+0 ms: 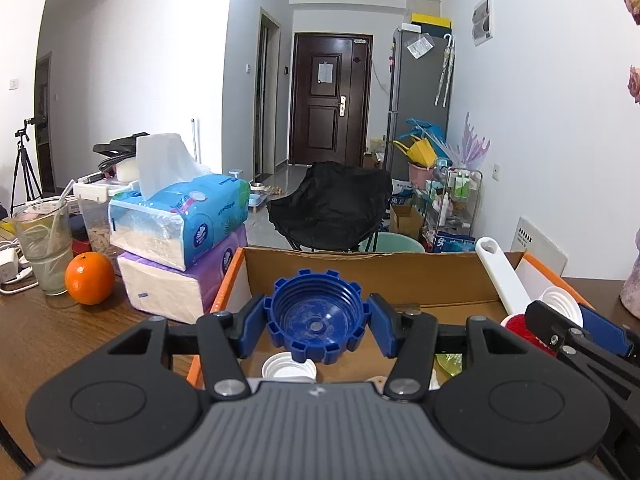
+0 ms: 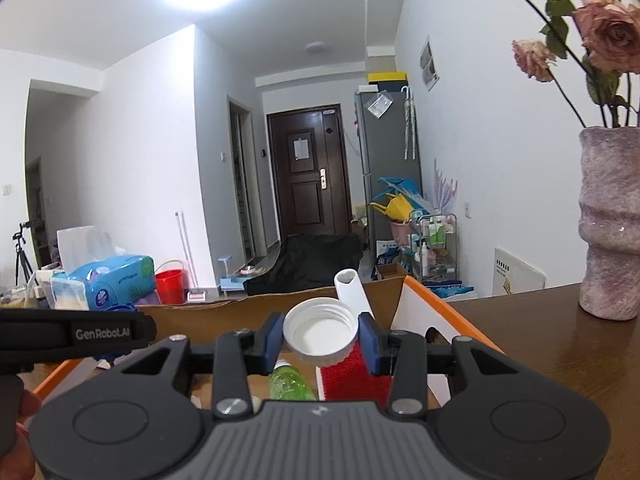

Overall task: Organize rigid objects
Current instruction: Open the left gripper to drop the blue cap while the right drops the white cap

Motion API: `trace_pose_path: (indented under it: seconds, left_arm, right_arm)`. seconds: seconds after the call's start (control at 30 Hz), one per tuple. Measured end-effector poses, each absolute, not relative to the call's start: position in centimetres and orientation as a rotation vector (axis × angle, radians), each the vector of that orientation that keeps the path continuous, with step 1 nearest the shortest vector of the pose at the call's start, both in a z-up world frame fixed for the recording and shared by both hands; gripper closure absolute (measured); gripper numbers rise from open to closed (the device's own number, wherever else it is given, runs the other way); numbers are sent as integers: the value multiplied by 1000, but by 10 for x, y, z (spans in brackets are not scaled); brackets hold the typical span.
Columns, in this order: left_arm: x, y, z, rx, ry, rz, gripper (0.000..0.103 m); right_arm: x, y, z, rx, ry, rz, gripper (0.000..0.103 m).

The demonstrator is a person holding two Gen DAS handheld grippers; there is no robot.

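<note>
Over the orange-edged cardboard box (image 1: pixel 400 276), left gripper (image 1: pixel 318 322) pinches a notched blue plastic cap (image 1: pixel 318 316) by opposite rim sides. Right gripper (image 2: pixel 320 340) likewise clamps a ribbed white plastic lid (image 2: pixel 320 332). Both look light, stiff, a bit slick; rim-to-rim hold suits them.

Blue notched cap (image 1: pixel 318 316) open side showing, white ribbed cap (image 2: pixel 320 334) likewise, above cardboard box (image 1: pixel 372 270)

From each gripper's wrist we look forward and slightly down, close over the open cardboard box (image 1: pixel 400 276) (image 2: pixel 224 312), both views sharing it, the tissue packs (image 1: pixel 180 216) (image 2: pixel 108 280) and the dark door (image 1: pixel 330 96) (image 2: pixel 308 168).
</note>
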State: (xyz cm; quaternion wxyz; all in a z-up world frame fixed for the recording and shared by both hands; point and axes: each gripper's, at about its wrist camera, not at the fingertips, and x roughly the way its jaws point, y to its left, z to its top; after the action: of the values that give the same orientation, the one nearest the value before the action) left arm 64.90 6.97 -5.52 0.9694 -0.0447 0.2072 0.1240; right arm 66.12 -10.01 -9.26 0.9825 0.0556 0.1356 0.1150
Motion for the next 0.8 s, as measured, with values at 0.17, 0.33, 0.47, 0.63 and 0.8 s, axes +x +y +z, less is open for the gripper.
trace_pose_path:
  seconds: [0.17, 0.33, 0.47, 0.63, 0.8]
  left_arm:
    - [656, 71, -55, -76, 454, 248, 47]
    - [659, 70, -53, -62, 507, 252, 44]
    - [655, 70, -51, -56, 498, 283, 13]
    - [653, 68, -49, -41, 472, 309, 0]
    - [655, 70, -49, -52, 482, 326, 0]
  right_arm:
    - [664, -98, -88, 80, 309, 243, 64]
    - [667, -98, -79, 63, 351, 238, 63]
    - [670, -98, -78, 66, 394, 214, 52]
    - [668, -103, -75, 84, 380, 188, 9]
    - [665, -104, -75, 76, 363, 189, 0]
